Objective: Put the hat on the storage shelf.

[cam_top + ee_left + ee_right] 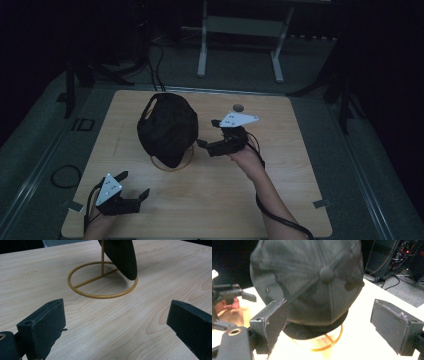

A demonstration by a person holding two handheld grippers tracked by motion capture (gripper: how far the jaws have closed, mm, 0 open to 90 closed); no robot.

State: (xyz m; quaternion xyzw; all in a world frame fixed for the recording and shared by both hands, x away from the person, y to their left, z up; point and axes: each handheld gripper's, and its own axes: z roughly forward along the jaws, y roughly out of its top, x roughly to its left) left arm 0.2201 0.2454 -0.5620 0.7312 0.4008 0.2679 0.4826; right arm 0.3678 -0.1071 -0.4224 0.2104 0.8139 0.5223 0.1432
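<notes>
Black cap (166, 128) hung over a gold wire stand (173, 165) near the middle of the wooden table (280, 190), crown up and toward the far left, brim sloping down over the stand's round base ring. Seen from the right gripper view as a dark crown (312, 280) with a top button and stitched panels, ring of the stand (329, 343) peeking out beneath the brim. Seen from the left gripper view as a dark brim edge (122, 257) hanging beside the thin upright post, above the ring with its crossbar (102, 280) flat on the wood. Just right of the cap, the right gripper (210, 136), jaws spread wide toward the cap, nothing pinched between them, pads clear of the fabric on both sides. Held there by a hand and bare forearm reaching in from the bottom edge, cable trailing back along the arm. Farther out, at the near left corner of the table, the left gripper (134, 184), well apart from cap and stand, jaws likewise spread wide with only bare wood between them. Beyond the table, dark floor with cables (155, 70) and a pale metal frame (240, 40).
</notes>
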